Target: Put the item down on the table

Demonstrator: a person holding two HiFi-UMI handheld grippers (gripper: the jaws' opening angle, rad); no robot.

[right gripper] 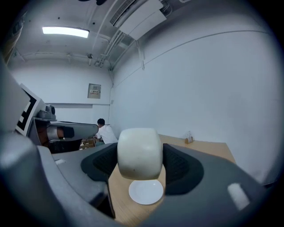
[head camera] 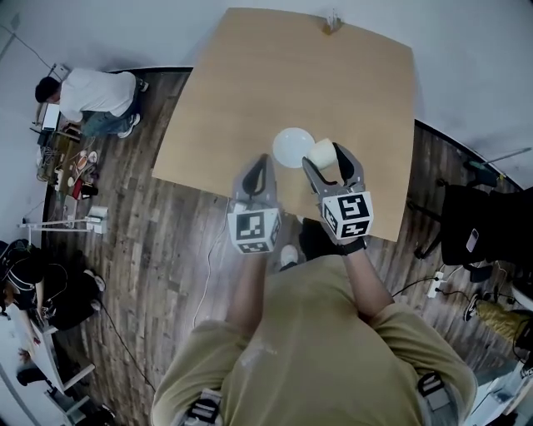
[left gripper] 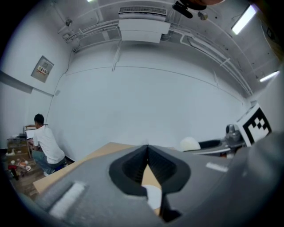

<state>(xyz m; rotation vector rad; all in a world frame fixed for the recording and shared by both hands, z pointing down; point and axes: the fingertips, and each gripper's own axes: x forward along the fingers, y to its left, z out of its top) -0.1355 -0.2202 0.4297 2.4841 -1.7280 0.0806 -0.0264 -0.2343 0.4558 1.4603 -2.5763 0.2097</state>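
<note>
1. Closest in, the person's torso [head camera: 316, 349] in a tan shirt fills the bottom of the head view, with both arms reaching toward the white plate [head camera: 290, 146].
2. Over the plate's right edge, the right gripper [head camera: 331, 166] is clamped on a cream cup [right gripper: 140, 153], held in the air clear of the plate.
3. Just left of the plate, on its near side, the left gripper [head camera: 256, 179] hangs with its jaws pressed together on nothing.
4. The cup looks already brought over the table [head camera: 241, 91]. Lowering it and letting go are left.
5. Only the plate seems in the way, with bare wood around it. A small stand [head camera: 332, 20] sits far beyond the plate. A person in white [head camera: 96, 96] crouches well left of it.
</note>
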